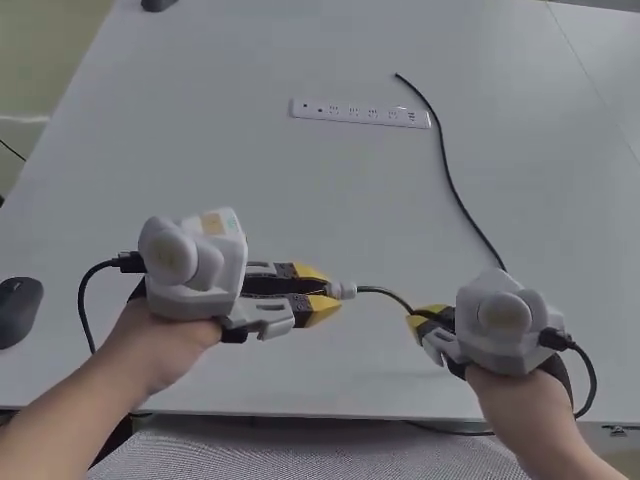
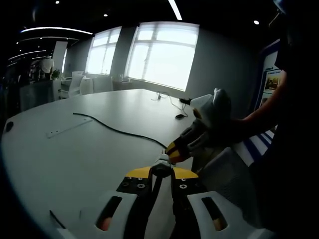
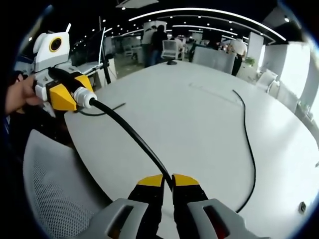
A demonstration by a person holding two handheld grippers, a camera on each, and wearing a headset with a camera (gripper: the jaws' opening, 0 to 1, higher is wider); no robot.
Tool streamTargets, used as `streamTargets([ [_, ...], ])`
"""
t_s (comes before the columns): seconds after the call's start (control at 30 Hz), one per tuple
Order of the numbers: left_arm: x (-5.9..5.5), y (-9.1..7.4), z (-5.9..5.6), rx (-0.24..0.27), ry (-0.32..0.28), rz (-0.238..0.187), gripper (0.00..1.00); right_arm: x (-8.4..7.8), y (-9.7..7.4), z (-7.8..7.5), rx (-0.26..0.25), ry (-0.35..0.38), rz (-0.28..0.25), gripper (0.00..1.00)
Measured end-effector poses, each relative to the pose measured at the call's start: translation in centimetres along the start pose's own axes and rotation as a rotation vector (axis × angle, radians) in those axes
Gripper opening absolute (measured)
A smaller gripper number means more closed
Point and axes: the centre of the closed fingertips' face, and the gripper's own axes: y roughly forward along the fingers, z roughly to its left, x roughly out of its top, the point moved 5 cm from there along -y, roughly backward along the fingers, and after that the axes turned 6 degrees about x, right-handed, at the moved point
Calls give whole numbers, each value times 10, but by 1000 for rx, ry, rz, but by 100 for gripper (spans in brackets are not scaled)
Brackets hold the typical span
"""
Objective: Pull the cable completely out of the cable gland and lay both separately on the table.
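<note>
Left gripper [image 1: 322,296] clenched on gland [image 1: 343,291] — right gripper [image 1: 420,322], at its 4 o'clock, clamps cable [image 1: 452,185] running into gland — by table [image 1: 200,150] edge, 6 o'clock.

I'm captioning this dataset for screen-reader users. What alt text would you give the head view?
Two hand-held tools hover over a white table's near edge: the left tool clamps a cable gland, and the right tool pinches the black cable emerging from it. The cable's slack trails away past a white power strip.
</note>
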Motion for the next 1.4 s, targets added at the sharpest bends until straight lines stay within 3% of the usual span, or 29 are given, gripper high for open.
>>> streamTargets([
  [0.27,1,-7,5,18,-8,-9,15,8,-10,7,-3,-128,-7,4],
  [0.4,1,-8,5,20,-2,-7,15,20,-16,16,38,-172,-36,12],
  [0.53,2,-8,3,16,0,-6,15,30,-21,25,60,-216,-44,13],
  [0.73,2,-8,0,4,5,-1,15,47,-27,40,70,-329,-47,13],
  [0.87,1,-8,0,-1,8,7,15,63,-28,53,89,-470,-64,12],
  [1.0,0,-7,-1,-6,3,11,15,73,-28,63,116,-556,-65,11],
  [1.4,-1,-6,0,-16,5,19,15,81,-22,74,153,-650,-49,6],
])
